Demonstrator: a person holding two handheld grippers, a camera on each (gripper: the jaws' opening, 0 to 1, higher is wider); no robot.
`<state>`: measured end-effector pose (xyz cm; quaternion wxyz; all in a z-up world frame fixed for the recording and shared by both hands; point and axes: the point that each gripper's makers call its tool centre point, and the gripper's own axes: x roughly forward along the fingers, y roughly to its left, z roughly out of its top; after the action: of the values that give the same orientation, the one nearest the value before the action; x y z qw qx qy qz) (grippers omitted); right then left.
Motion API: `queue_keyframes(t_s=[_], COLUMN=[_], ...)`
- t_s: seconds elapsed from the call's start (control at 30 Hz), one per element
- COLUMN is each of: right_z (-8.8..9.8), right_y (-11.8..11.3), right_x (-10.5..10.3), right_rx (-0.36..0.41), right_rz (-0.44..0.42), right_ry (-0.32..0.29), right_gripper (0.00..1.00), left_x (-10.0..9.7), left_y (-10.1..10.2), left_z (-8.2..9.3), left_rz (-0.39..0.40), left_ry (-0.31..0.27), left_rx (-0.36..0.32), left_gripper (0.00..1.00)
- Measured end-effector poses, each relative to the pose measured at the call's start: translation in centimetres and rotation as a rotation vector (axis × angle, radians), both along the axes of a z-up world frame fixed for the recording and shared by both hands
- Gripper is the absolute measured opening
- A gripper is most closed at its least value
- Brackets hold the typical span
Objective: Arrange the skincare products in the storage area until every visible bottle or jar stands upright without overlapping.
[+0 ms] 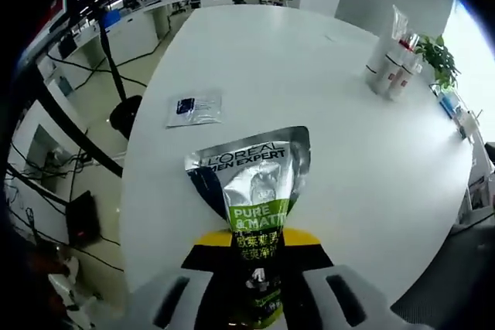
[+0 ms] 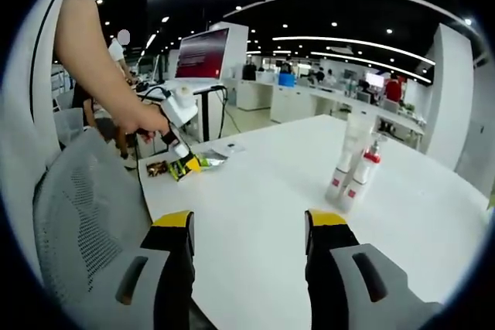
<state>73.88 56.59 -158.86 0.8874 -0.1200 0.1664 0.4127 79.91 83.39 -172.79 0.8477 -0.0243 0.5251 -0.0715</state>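
Left gripper view. My left gripper (image 1: 259,268) has its yellow-tipped jaws pressed together on the lower end of a silver L'Oréal Men Expert tube (image 1: 254,183), which points toward 12 o'clock over the white table (image 1: 309,75). A flat silver sachet (image 1: 194,108) lies on the table at about 11 o'clock from the tube, well apart from it. A cluster of upright bottles (image 1: 393,63), white with red markings, stands at 1 o'clock near the far edge of the table, with a green plant (image 1: 439,56) just beside it at the edge. Cables and a dark stand show on the floor at 9 o'clock.

Right gripper view. My right gripper (image 2: 249,226) has its jaws spread, with nothing between them, above the near part of the table (image 2: 255,191). The bottles (image 2: 354,168) stand upright and close together at 1 o'clock; whether they touch one another I cannot tell. At 10 o'clock my hand (image 2: 147,121) carries the left gripper (image 2: 184,161) with the tube (image 2: 203,161) held at the table's edge, and the sachet (image 2: 228,147) lies just beyond it. A grey mesh chair (image 2: 77,214) sits at 8 o'clock.
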Motion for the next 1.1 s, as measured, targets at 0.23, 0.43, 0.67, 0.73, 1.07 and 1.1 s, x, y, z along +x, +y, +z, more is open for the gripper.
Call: queue_keyframes(t_s=[0.23, 0.43, 0.67, 0.73, 1.07, 1.1], right_z=[0.0, -0.4, 0.3, 0.4, 2.9, 3.1], right_y=[-0.1, -0.4, 0.1, 0.6, 2.8, 2.8], right_x=[0.1, 0.2, -0.1, -0.6, -1.7, -1.6], right_rx=[0.007, 0.094, 0.137, 0.135, 0.252, 0.266], right_rz=[-0.006, -0.042, -0.029, -0.001, 0.085, 0.082], right_ry=[0.009, 0.101, 0.100, 0.098, 0.127, 0.136], right_gripper=[0.54, 0.50, 0.50, 0.49, 0.50, 0.50], left_x=[0.7, 0.3, -3.0, -4.0, -7.1, -7.3], left_y=[-3.6, -8.4, -13.1, -14.2, -17.1, -17.2], left_z=[1.7, 5.3, 9.0, 10.0, 13.3, 13.4], left_rz=[-0.055, -0.117, -0.183, -0.191, -0.215, -0.212], left_ry=[-0.064, -0.170, -0.273, -0.297, -0.422, -0.427], left_rx=[-0.087, -0.184, -0.253, -0.275, -0.343, -0.350], left_gripper=[0.16, 0.15, 0.15, 0.15, 0.15, 0.15])
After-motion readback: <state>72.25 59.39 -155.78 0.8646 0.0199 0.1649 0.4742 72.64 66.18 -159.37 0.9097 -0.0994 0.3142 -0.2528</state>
